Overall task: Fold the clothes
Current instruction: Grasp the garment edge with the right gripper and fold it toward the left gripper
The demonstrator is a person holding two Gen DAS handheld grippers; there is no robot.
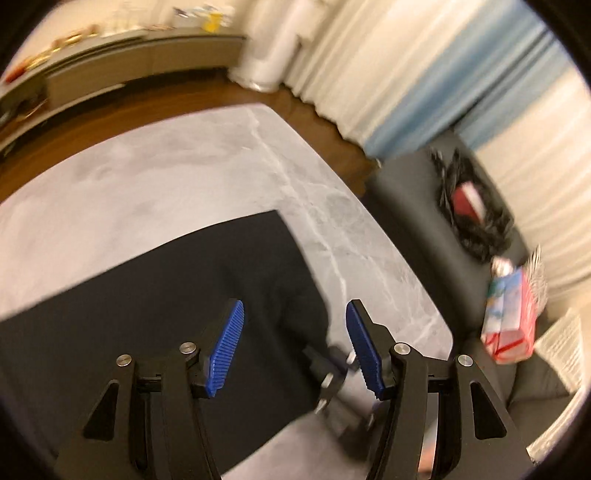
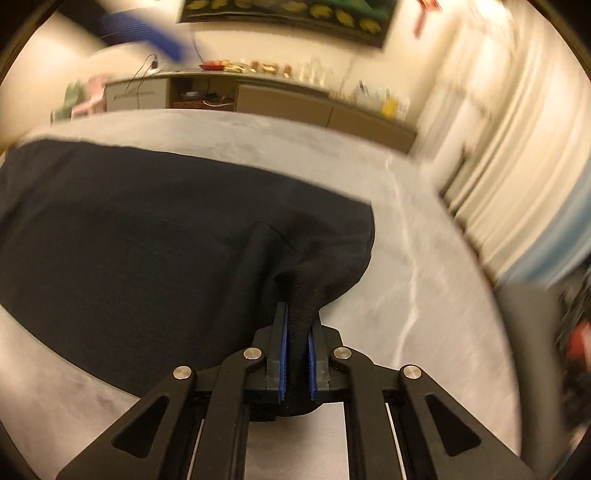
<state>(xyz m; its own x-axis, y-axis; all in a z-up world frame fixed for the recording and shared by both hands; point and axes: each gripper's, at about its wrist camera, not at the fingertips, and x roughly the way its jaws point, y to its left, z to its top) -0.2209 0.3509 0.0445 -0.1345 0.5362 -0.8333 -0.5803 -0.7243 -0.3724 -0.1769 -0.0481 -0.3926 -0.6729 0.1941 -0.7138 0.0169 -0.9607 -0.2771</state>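
A low cabinet (image 2: 258, 99) runs along the far wall at the left of the room, its top crowded with small blurred items, and a dark poster (image 2: 284, 14) hangs above it. In front lies the surface (image 1: 166, 166), a pale grey marbled top with white veins, standing on a brown wood floor (image 1: 110, 114). A black garment (image 2: 147, 229) is spread flat across the near left part of the surface, its far edge straight and its right corner drawn up into a peak. The left hand-held gripper (image 1: 293, 349) hangs above the garment's right edge with its blue-padded fingers spread wide and nothing between them. The right hand-held gripper (image 2: 296, 363) is closed tight on the gathered corner of the garment, cloth bunched between its blue pads and lifted off the surface. Further right, pale curtains (image 1: 406, 74) with a blue band cover the wall. Below them stands a dark sofa (image 1: 417, 206) carrying a black bag (image 1: 476, 221) and a red and white package (image 1: 511, 321). Both views are smeared by motion blur.
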